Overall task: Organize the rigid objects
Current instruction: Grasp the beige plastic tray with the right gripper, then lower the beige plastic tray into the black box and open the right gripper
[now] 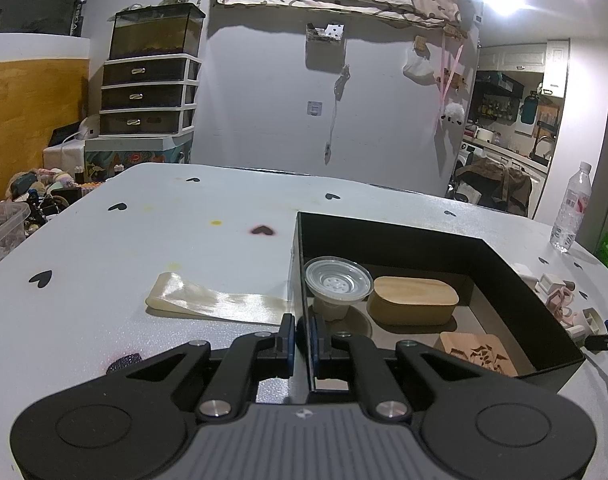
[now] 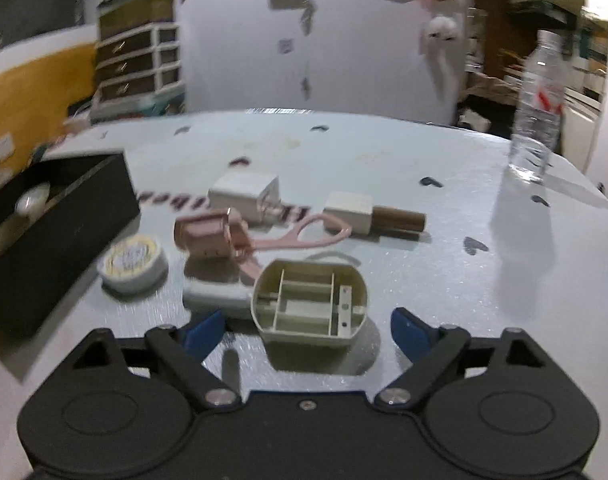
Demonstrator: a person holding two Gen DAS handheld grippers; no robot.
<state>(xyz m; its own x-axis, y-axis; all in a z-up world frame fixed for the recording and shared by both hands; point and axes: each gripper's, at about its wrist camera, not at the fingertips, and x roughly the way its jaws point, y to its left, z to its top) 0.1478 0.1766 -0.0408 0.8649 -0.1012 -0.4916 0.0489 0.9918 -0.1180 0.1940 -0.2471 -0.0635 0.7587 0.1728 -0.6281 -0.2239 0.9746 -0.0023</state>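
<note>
My left gripper (image 1: pixel 302 336) is shut on the left wall of the black box (image 1: pixel 516 280). Inside the box lie a clear plastic cup (image 1: pixel 338 284), an oval wooden box (image 1: pixel 412 300) and a carved wooden coaster (image 1: pixel 478 352). My right gripper (image 2: pixel 308 326) is open, its blue pads either side of a beige compartment tray (image 2: pixel 310 300) on the table. Beyond the tray lie a pink clip tool (image 2: pixel 212 234), a round white tin (image 2: pixel 132 264), a white cube (image 2: pixel 244 194) and a white-and-brown cylinder (image 2: pixel 374 216). The black box (image 2: pixel 56 224) shows at the left of the right wrist view.
A clear water bottle (image 2: pixel 538 108) stands at the table's far right, also in the left wrist view (image 1: pixel 572 208). A shiny cream strip (image 1: pixel 216 300) lies left of the box. A drawer unit (image 1: pixel 148 92) stands beyond the table (image 1: pixel 144 240).
</note>
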